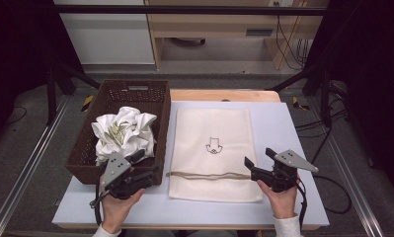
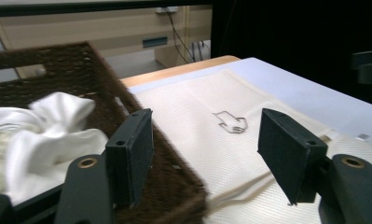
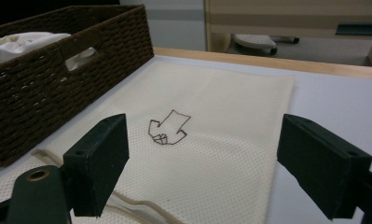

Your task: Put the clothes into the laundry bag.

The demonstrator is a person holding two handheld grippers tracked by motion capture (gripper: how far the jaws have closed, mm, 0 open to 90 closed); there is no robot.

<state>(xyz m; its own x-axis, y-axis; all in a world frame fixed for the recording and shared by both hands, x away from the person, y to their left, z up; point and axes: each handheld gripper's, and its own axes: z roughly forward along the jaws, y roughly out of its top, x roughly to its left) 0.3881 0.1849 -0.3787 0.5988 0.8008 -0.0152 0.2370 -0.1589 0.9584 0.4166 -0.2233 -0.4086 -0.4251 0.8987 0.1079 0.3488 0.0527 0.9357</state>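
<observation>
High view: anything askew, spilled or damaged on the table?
Nothing stands out. The cream mesh drawstring bag lies flat and square on the pale table, its tan cord running across its near end. The crumpled white cloth sits inside the dark brown wicker basket. Both tongs, left and right, are open and hold nothing.

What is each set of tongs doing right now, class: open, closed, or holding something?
Left tongs: open, holding nothing, by the basket.
Right tongs: open, holding nothing, beside the cloth bag.
</observation>
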